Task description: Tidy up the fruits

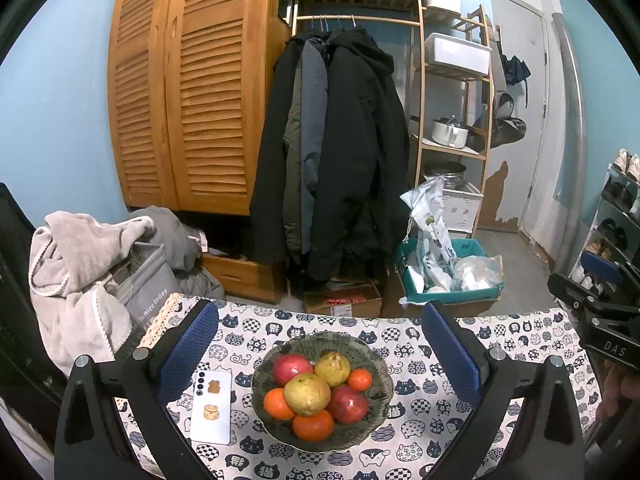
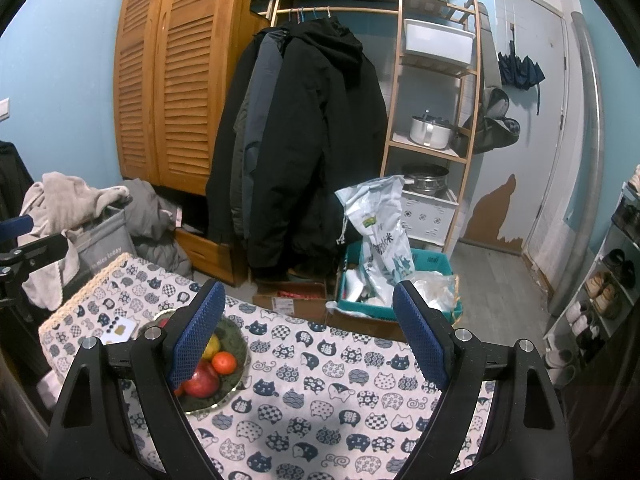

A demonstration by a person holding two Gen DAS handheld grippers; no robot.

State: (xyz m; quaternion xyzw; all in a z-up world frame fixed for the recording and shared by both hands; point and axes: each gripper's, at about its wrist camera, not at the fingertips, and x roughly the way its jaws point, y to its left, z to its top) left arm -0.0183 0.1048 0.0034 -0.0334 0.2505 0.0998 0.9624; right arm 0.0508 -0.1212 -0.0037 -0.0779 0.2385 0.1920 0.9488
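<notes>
A table under a white cloth printed with navy cat faces (image 1: 420, 432) stood before a louvred wooden wardrobe (image 1: 188, 92). On it sat a dark green scalloped glass bowl (image 1: 372, 356) heaped with two red apples, two yellow-green pears and orange tangerines (image 1: 314, 424). A white phone (image 1: 211, 412) lay just beside the bowl. The left gripper (image 1: 320, 344) hovered with jaws apart, framing the bowl; the right gripper (image 2: 308, 320) was likewise spread, holding nothing.

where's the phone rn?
Left wrist view: the white phone lies flat on the cat-print tablecloth, just left of the fruit bowl.
</notes>
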